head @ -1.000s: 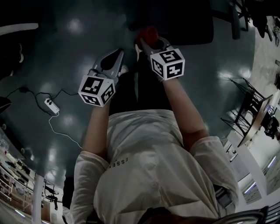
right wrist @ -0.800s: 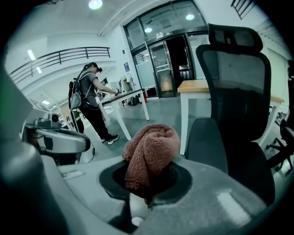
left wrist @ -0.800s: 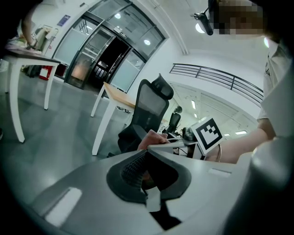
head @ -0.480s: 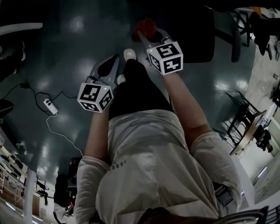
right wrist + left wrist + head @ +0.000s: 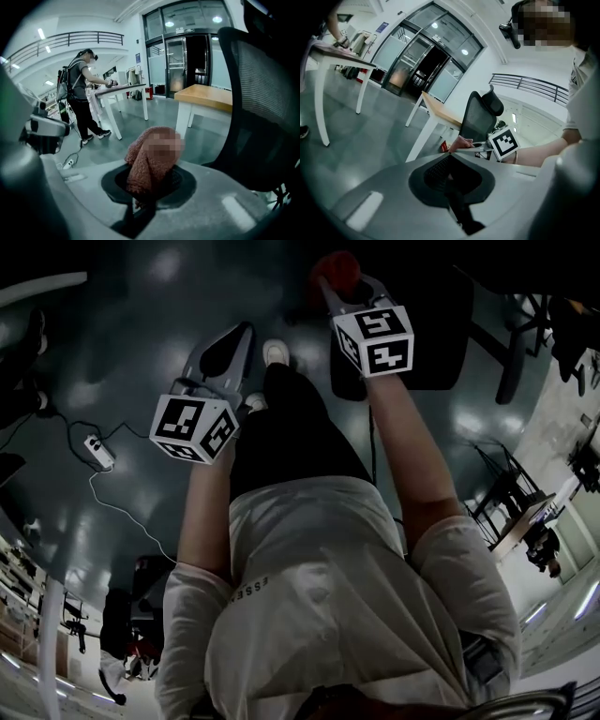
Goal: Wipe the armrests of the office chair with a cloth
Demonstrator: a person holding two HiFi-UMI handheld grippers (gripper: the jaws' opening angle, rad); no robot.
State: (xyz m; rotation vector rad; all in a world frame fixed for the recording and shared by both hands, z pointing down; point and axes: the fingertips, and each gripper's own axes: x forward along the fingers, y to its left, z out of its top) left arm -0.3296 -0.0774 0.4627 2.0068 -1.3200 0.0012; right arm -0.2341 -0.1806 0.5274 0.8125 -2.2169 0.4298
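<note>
Right gripper [image 5: 333, 287]: your fingers are clamped on the reddish cloth [image 5: 151, 159], which bunches up out of them. You hold the cloth in the air just beside the office chair [image 5: 260, 98], apart from it. The chair's dark mesh back fills the side of the right gripper view next to the cloth. I cannot make out the armrests.

Left gripper [image 5: 239, 338]: your fingers are pressed together with nothing between them. It sits farther from the chair than the right gripper, over your legs, with your shoe [image 5: 275, 352] just beside its tip.

Around the chair:
- A wood-topped table [image 5: 206, 96] stands just behind the chair.
- Beyond that table, well apart from the chair, another person [image 5: 79, 93] stands at a white table [image 5: 119, 89].
- A power strip [image 5: 97, 451] with its cable lies on the floor on your left-gripper side, well apart from the chair.
</note>
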